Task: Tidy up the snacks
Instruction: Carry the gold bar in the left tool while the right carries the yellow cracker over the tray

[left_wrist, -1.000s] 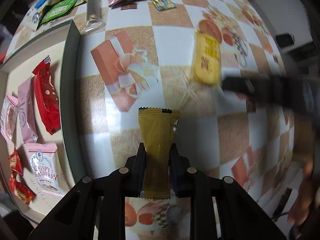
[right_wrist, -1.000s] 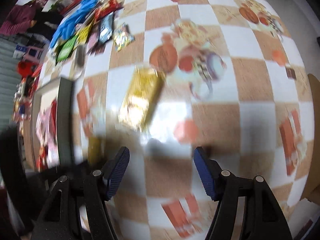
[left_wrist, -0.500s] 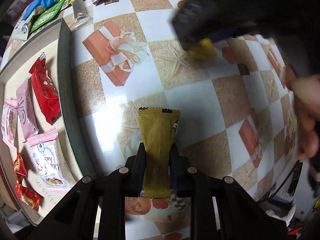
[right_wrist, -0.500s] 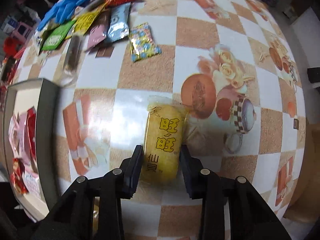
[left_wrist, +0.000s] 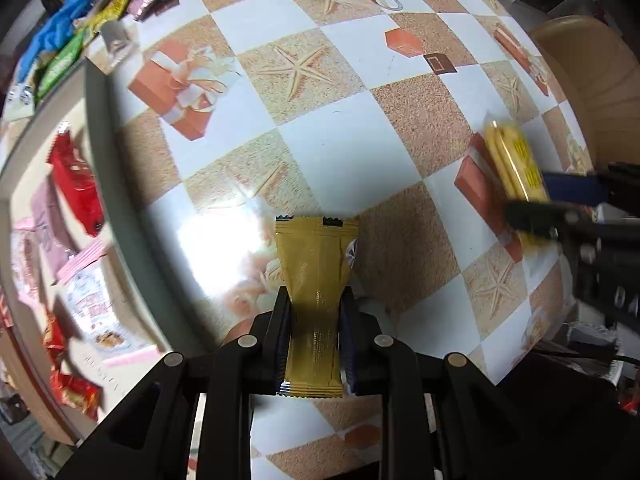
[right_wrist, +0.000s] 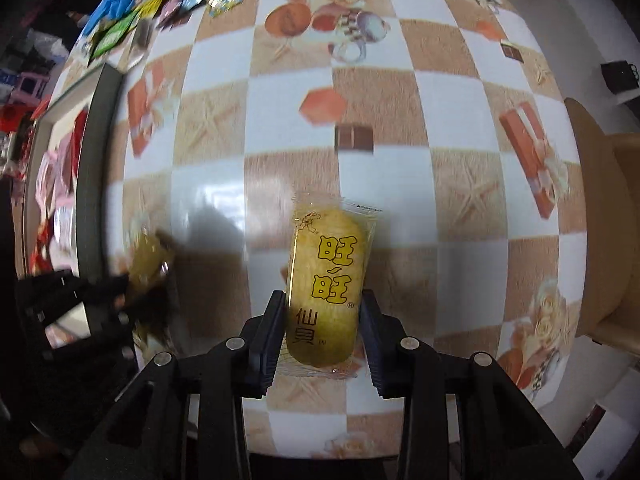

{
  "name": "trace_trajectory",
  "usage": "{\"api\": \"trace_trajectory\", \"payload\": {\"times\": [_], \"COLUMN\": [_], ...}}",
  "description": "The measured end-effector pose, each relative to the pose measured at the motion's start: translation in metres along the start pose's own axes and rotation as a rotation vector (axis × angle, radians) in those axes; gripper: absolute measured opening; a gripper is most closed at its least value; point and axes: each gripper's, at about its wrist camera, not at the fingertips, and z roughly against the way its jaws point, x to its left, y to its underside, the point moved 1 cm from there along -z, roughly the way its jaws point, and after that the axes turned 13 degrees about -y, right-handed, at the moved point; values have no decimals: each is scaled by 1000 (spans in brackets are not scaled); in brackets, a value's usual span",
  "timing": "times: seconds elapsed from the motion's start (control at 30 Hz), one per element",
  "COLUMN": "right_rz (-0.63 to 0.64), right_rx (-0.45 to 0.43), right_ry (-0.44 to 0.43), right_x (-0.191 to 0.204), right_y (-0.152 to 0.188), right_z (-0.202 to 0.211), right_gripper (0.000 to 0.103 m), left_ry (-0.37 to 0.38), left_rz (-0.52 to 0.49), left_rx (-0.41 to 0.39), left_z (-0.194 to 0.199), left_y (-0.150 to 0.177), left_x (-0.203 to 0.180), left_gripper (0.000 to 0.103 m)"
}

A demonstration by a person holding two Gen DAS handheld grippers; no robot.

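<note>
My left gripper (left_wrist: 314, 316) is shut on a gold snack packet (left_wrist: 314, 280), held above the checkered table. My right gripper (right_wrist: 323, 320) is shut on a yellow rice cracker packet (right_wrist: 326, 280) with yellow characters, also lifted over the table. The left wrist view shows the right gripper (left_wrist: 528, 200) at the right edge with the yellow cracker packet (left_wrist: 512, 160) in it. The right wrist view catches the left gripper (right_wrist: 132, 284) at the left, blurred, with the gold packet (right_wrist: 148, 260). A tray (left_wrist: 100, 152) with several snack packets lies to the left.
A heap of loose snack packets (left_wrist: 100, 12) and a blue glove (left_wrist: 52, 32) lie at the far left corner of the table. A tan chair (left_wrist: 592, 80) stands past the table's right edge. The tray's dark rim (right_wrist: 90, 184) runs along the left.
The right gripper closed on the yellow cracker packet and carried it off the table toward the near right. The left gripper, still holding the gold packet, drifted across the table and rolled.
</note>
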Motion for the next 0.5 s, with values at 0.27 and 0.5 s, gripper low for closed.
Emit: {"api": "trace_trajectory", "payload": {"times": [0.27,0.5], "right_rz": [162,211], "right_rx": [8,21], "right_ry": [-71,-131], "right_x": [2,-15], "right_y": [29,35], "right_z": [13,27], "right_gripper": [38,38], "left_ry": [-101,-143], "left_rz": [32,26], "left_rx": [-20,-26], "left_z": [33,61], "left_y": [4,-5], "left_x": [-7,-25], "left_gripper": [24,24]}}
